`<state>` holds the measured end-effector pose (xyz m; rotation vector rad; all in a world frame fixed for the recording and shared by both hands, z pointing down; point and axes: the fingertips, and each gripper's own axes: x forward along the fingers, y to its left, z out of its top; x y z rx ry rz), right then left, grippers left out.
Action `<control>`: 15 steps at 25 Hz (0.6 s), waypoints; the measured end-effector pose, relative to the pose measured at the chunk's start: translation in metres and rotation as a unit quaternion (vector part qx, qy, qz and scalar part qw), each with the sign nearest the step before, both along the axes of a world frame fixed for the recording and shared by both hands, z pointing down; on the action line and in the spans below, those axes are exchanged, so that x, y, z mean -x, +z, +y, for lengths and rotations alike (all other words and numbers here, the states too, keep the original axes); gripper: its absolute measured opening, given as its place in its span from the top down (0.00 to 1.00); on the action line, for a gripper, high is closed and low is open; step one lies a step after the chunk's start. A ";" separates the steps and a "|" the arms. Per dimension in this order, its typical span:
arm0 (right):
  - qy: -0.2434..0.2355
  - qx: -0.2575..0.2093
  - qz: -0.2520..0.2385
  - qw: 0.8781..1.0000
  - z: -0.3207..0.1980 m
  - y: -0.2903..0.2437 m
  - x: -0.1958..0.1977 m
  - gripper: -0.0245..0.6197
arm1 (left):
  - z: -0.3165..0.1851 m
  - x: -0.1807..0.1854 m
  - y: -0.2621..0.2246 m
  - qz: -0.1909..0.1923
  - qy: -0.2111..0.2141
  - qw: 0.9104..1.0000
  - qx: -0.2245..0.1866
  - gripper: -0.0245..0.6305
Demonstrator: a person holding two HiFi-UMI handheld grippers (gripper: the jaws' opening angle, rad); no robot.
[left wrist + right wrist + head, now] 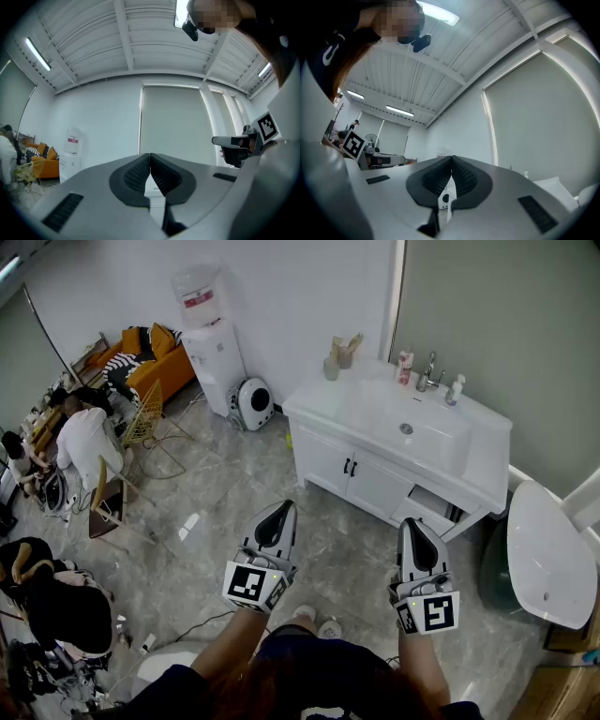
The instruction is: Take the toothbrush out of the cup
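Observation:
Two cups (338,363) stand at the back left corner of the white vanity top (314,401), against the wall. Toothbrushes (354,340) stick up out of them; I cannot tell them apart at this distance. My left gripper (282,508) and right gripper (411,522) are held level over the marble floor, well short of the vanity and far from the cups. Both are shut with nothing between the pads, as the left gripper view (150,161) and right gripper view (451,164) show. Neither gripper view shows the cups.
The vanity carries a sink with a faucet (428,371) and small bottles (405,366); a drawer (434,505) at its lower right stands ajar. A water dispenser (211,343) and a round white appliance (251,404) stand left of it. A white toilet (547,551) is at right. People sit at far left.

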<state>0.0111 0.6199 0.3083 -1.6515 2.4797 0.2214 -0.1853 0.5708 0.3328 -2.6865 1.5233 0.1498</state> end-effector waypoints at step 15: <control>-0.014 -0.008 -0.033 0.999 -0.025 -0.012 0.011 0.94 | -0.017 0.016 0.002 -0.010 -0.003 1.000 0.008 0.93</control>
